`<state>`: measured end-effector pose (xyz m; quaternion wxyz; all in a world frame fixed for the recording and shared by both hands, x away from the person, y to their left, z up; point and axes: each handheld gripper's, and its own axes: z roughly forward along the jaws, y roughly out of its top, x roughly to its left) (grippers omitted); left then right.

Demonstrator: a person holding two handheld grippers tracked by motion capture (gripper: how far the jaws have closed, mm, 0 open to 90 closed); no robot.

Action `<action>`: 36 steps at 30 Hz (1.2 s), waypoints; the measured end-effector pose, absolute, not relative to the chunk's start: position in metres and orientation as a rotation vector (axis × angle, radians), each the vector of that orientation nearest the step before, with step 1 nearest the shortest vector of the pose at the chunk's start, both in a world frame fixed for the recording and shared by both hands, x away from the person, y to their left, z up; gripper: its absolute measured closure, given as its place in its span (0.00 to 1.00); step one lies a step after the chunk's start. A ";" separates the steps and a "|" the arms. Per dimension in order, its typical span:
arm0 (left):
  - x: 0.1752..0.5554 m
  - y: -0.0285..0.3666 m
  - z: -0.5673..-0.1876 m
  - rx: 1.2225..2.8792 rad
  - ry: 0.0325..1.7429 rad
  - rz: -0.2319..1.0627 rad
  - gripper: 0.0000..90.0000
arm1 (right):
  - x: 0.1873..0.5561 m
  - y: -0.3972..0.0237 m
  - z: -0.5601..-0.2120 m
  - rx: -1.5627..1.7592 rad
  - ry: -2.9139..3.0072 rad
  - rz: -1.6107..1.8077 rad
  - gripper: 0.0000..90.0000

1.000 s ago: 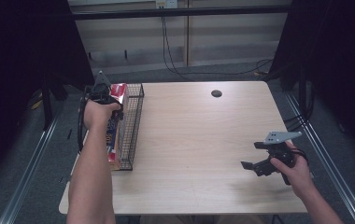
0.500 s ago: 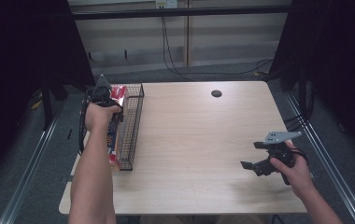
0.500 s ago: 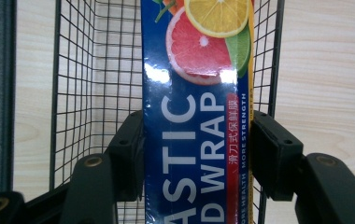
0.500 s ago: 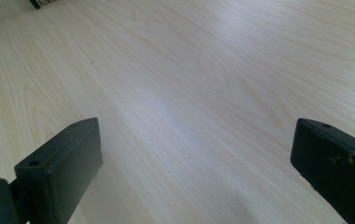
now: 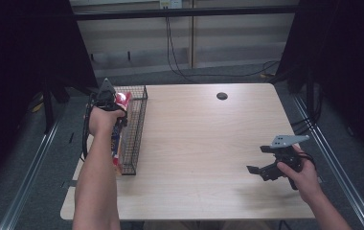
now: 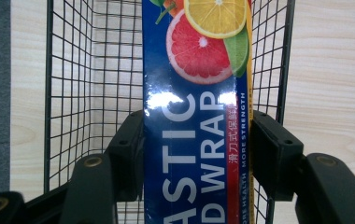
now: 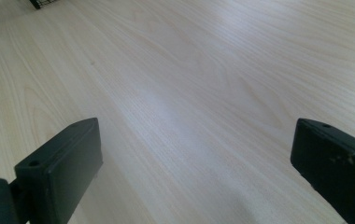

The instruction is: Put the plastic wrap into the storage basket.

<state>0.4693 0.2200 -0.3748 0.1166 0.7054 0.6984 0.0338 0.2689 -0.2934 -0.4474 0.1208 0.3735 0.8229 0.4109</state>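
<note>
Left gripper (image 6: 196, 154) clamped on plastic wrap box (image 6: 195, 116), barely shifted over wire basket (image 5: 134, 129), far left. Not released yet. Right gripper (image 5: 266, 167) apart, idle, near right.

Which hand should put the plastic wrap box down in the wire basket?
The left. Its gripper already clamps the box over the basket. The right gripper hangs open across the table.

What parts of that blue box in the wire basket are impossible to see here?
- Plastic wrap box, left gripper view: both ends cut off by the frame, so its lettering is incomplete.
- High view: the forearm and left gripper cover most of the box.
- Wire basket floor under the box: hidden.
</note>
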 end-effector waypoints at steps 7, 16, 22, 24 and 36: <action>0.471 0.220 -0.379 2.071 2.038 0.104 0.48 | 0.269 -0.292 -0.448 1.084 2.410 1.197 0.02; 0.473 0.220 -0.385 2.071 2.043 0.102 0.48 | 0.269 -0.291 -0.449 1.085 2.416 1.196 0.02; 0.473 0.219 -0.388 2.076 2.044 0.089 0.48 | 0.269 -0.292 -0.449 1.086 2.415 1.194 0.02; 0.474 0.220 -0.389 2.074 2.046 0.088 0.48 | 0.269 -0.292 -0.449 1.087 2.416 1.196 0.02; 0.474 0.222 -0.394 2.076 2.052 0.082 0.48 | 0.269 -0.291 -0.449 1.092 2.420 1.195 0.02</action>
